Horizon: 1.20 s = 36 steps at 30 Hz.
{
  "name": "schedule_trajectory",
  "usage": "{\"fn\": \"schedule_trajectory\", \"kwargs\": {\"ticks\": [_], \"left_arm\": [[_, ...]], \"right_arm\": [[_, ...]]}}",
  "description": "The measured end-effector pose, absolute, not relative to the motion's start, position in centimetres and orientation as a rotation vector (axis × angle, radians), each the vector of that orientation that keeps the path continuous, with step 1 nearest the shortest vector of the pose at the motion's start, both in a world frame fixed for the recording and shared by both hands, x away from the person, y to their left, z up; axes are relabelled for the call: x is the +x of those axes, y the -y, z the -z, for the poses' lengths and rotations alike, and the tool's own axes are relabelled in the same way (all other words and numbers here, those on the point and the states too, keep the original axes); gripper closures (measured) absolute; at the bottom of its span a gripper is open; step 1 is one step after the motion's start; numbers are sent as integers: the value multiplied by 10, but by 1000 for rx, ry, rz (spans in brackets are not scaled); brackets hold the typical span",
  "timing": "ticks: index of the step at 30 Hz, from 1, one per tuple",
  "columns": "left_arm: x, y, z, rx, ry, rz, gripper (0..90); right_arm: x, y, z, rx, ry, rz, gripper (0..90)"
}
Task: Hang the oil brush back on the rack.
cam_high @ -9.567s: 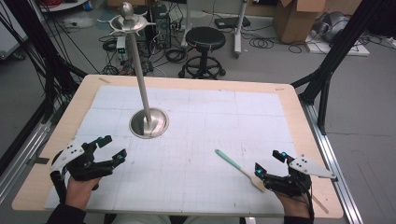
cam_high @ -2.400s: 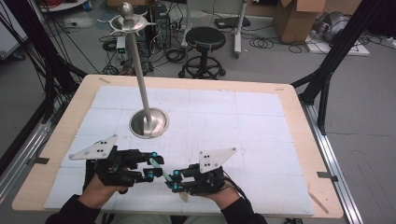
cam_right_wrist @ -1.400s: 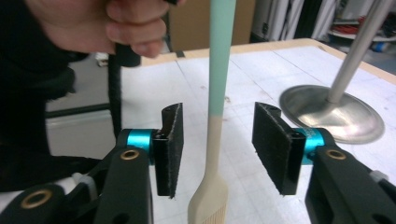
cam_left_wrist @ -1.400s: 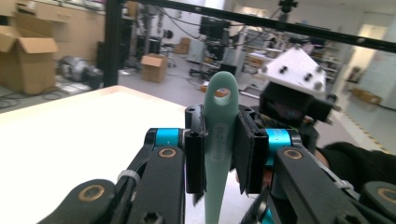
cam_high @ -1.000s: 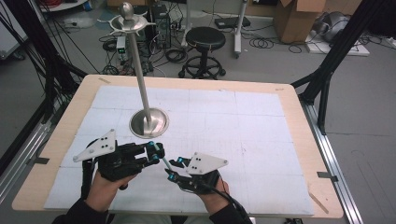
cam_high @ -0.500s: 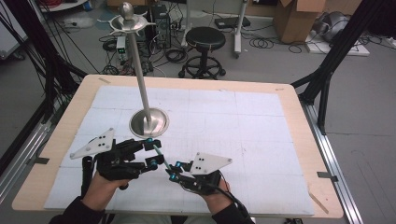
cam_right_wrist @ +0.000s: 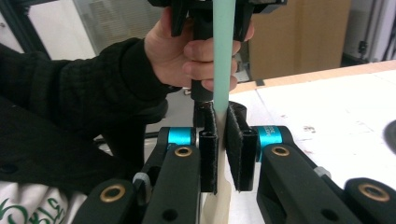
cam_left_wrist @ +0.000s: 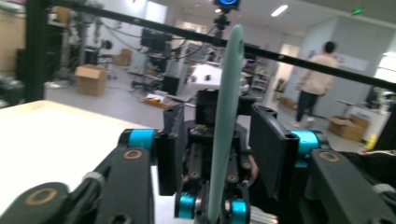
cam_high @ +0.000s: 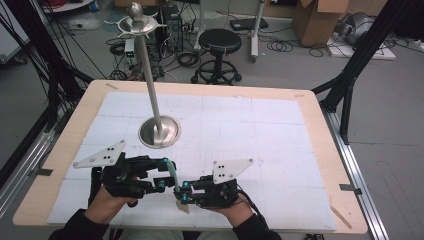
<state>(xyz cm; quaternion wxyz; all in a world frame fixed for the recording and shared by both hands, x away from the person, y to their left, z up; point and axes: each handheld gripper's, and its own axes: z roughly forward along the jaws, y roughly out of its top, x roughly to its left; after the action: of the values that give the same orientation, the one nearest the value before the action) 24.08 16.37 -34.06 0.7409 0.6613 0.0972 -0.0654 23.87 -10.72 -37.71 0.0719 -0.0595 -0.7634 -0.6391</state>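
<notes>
right hand-held gripper (cam_right_wrist: 223, 154) is clenched on the spatula (cam_high: 173, 179), jaws pinching it right where the mint green handle meets the pale cream blade. left hand-held gripper (cam_left_wrist: 219, 154) sits with its jaws spread, the handle standing between them but not touching either pad as far as i can see. so it looks like a handoff. i'd centre the left jaws on the handle and close them before the right loosens. spatula's slim, flat, with a hole near the handle tip, held upright above the bench (cam_high: 310, 150), near the metal stand (cam_high: 159, 131).
</notes>
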Motion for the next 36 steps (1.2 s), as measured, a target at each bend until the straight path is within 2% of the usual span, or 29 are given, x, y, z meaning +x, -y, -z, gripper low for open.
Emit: {"fn": "schedule_trajectory", "kwargs": {"ticks": [3,9,15,17,25,28,36], "left_arm": [[240,-163,341,1456,-190,161,624],[239,-164,341,1458,-158,146,793],[240,-164,341,1466,-165,110,819],[240,-165,341,1462,-187,90,821],[246,-170,334,1503,-312,-33,825],[253,-174,327,1500,-374,-80,826],[275,-182,293,1515,-479,-232,827]], "right_arm": [[239,106,378,-152,2281,1912,836],[239,105,378,-128,2267,1912,836],[240,105,378,-138,2273,1910,817],[240,107,377,-202,2280,1935,596],[236,135,366,-465,2505,2024,371],[232,150,362,-654,2660,2020,237],[229,185,361,-943,2847,1999,203]]}}
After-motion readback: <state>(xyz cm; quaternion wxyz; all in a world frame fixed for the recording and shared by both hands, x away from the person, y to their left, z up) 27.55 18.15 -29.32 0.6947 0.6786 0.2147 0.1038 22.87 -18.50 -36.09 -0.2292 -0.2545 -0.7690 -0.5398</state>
